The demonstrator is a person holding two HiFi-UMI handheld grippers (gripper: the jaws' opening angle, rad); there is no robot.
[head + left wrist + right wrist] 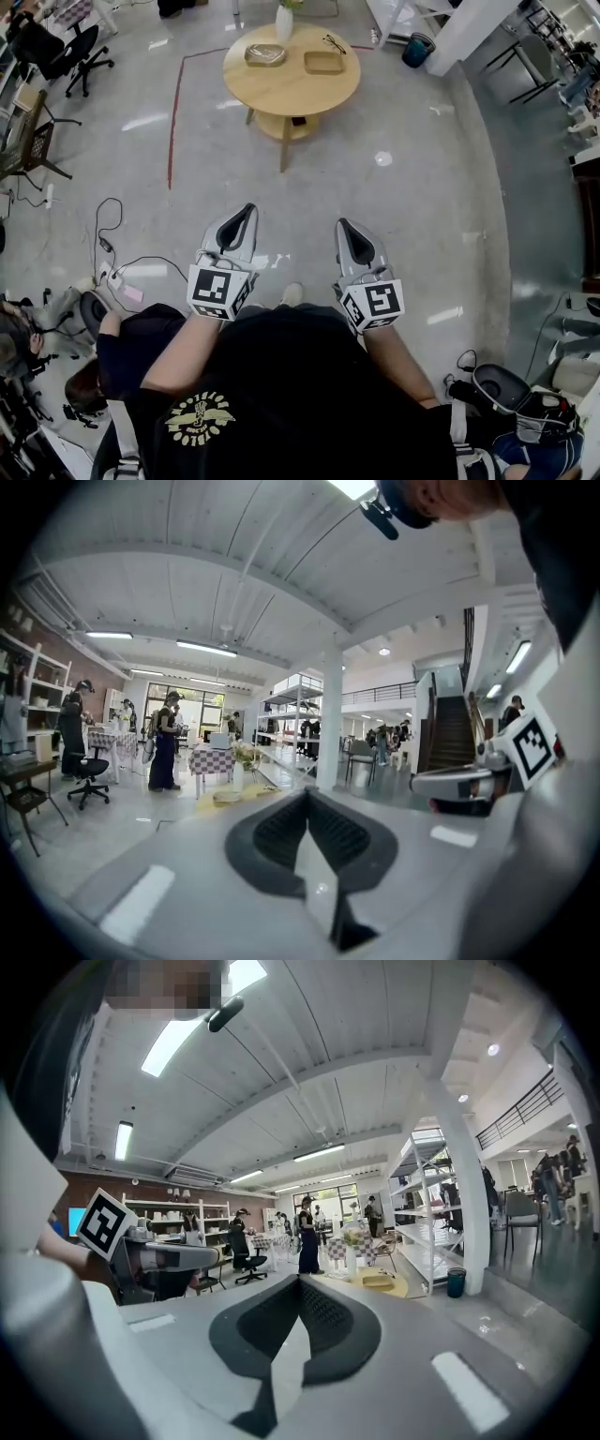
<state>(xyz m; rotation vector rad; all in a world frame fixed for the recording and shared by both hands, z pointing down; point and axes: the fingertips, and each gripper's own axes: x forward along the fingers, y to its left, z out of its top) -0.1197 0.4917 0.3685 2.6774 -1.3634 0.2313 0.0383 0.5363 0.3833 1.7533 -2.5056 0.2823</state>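
Round table [292, 89] far centre. On it: vase [284, 21] at far edge, dish [265, 54] left, tray [323, 63] just right of dish, glasses [334, 43] beyond tray. Bin [418, 50] right of table, beside column [469, 33]. Office chair [70, 52] far left. Left gripper [247, 210] and right gripper [343, 226] side by side, near, well apart from table. Cables [108, 246] on floor, near left.

Bright ceiling strip lights, glare patches on glossy floor [412, 187], fisheye-warped, dark-vignetted edges.

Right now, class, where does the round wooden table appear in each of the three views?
Head view: round wooden table at top centre.
Left gripper view: table small, just left of centre.
Right gripper view: table small, right of centre.
Shared landmark: the white vase standing on it.
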